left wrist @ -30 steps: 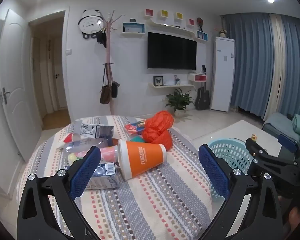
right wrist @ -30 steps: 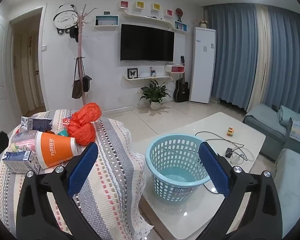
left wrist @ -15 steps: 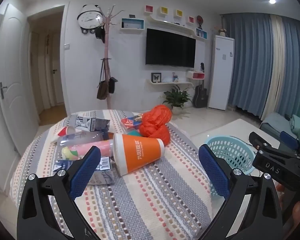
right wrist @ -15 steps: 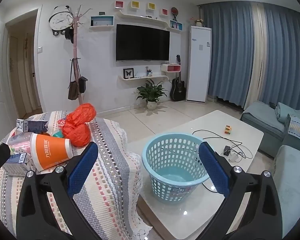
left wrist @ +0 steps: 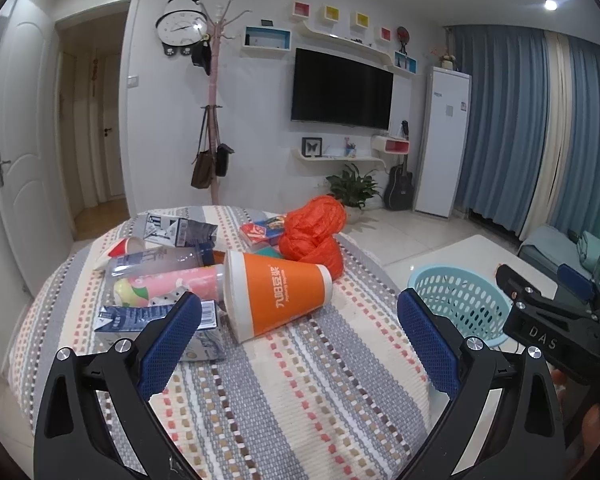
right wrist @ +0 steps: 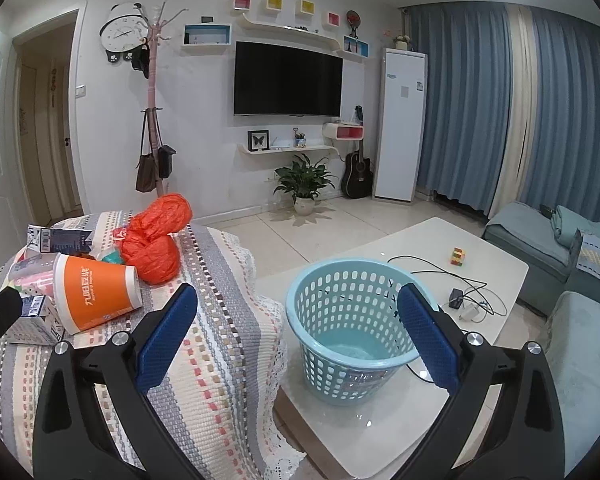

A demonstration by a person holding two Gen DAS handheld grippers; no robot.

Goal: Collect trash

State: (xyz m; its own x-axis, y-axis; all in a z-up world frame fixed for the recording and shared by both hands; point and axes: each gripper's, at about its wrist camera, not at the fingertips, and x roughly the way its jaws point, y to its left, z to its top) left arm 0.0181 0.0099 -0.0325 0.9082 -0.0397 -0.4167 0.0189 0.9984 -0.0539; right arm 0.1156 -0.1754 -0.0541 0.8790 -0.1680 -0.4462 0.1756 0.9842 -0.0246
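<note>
Trash lies on a striped cloth-covered table (left wrist: 284, 380): an orange paper cup (left wrist: 276, 294) on its side, an orange plastic bag (left wrist: 314, 232), a pink bottle (left wrist: 168, 286), a clear bottle (left wrist: 156, 260), milk cartons (left wrist: 156, 318) and a red packet (left wrist: 262, 230). My left gripper (left wrist: 298, 340) is open and empty, hovering just short of the cup. My right gripper (right wrist: 298, 340) is open and empty, above the gap between the table and a light blue basket (right wrist: 352, 328). The cup (right wrist: 96, 296) and bag (right wrist: 156, 236) also show in the right wrist view.
The basket (left wrist: 456, 300) stands empty on a white coffee table (right wrist: 420, 272) with cables (right wrist: 464, 296) and a small cube (right wrist: 457, 257). A grey-blue sofa (right wrist: 572, 264) is at right. A TV wall, plant and guitar are far behind.
Both grippers have drifted slightly; the left view has come a little closer to the trash pile. Both stay open and empty.
</note>
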